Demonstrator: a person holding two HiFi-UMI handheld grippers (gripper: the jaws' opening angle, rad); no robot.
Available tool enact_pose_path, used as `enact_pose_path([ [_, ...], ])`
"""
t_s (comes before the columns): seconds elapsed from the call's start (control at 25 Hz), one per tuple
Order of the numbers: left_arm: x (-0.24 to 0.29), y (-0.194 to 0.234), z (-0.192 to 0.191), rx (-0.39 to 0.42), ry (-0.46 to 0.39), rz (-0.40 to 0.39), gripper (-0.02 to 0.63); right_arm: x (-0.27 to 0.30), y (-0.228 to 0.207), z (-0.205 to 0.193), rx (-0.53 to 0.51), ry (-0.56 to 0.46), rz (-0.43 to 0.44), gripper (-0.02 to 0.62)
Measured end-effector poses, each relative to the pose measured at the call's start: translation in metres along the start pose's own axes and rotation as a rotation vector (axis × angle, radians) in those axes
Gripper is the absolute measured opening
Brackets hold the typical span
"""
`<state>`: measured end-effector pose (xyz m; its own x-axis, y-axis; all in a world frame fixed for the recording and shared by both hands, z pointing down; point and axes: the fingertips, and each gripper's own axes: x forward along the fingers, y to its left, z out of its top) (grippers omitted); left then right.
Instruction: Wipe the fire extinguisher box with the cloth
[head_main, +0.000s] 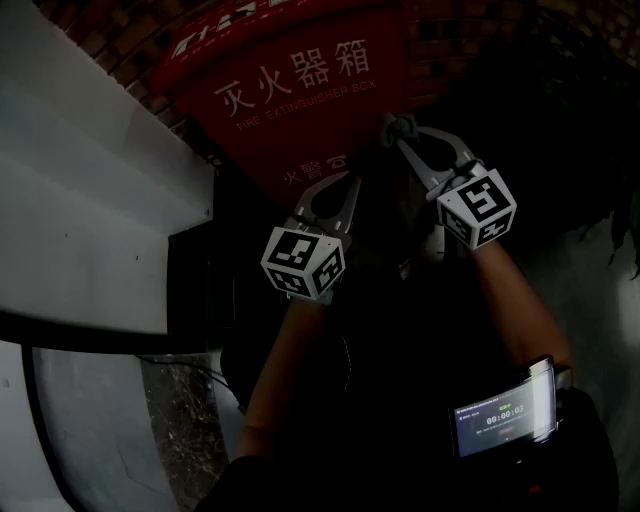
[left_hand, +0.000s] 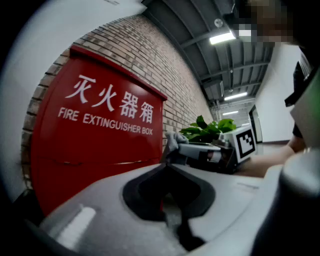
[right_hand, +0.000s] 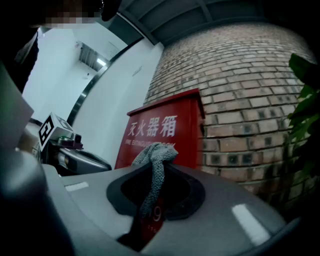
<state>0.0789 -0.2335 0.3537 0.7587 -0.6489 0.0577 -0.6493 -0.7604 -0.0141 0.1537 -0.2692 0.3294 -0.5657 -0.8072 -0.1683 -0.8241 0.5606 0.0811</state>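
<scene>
I am clenching my right gripper (head_main: 400, 130) on the grey cloth (right_hand: 154, 152), a bunched wad of it sticking out past my tips and a tail hanging down between the jaws. I am holding it up to the red front of the fire extinguisher box (head_main: 300, 90), low and close to the box's right edge, though I cannot tell whether it is pressing on the metal. My left gripper (head_main: 350, 180) is hovering just left of that spot, in front of the box, its jaws closed together on nothing. To wipe well, I am thinking I should lay the wad flat on the front, keep the pressure even and run long overlapping strokes across the lettering. I should keep my grip firm, because only a narrow pinch of cloth is caught. The top lip of the box overhangs, so the cloth may snag there. Right of the box, brick wall (right_hand: 240, 75) and a leafy plant (right_hand: 305, 110) are crowding in. Left of the box a white ledge (head_main: 90, 200) is jutting out, so my freest travel is across the front itself.
</scene>
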Motion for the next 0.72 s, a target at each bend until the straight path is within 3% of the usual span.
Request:
enact_pose_path([
  [0.32,0.061,-0.039,0.061,0.004,-0.078,0.003,0.0,-0.018,-0.093,0.048,-0.093,-0.029,-0.043,0.048],
  [0.48,0.091,-0.045,0.076,0.043,-0.059,-0.017,0.0,-0.001,-0.109,0.058,-0.159,-0.028,-0.043,0.048],
  [0.72,0.132,-0.042,0.082,-0.004,-0.079,0.06,0.0,0.052,-0.125,0.068,-0.359,0.045,0.021,0.048],
])
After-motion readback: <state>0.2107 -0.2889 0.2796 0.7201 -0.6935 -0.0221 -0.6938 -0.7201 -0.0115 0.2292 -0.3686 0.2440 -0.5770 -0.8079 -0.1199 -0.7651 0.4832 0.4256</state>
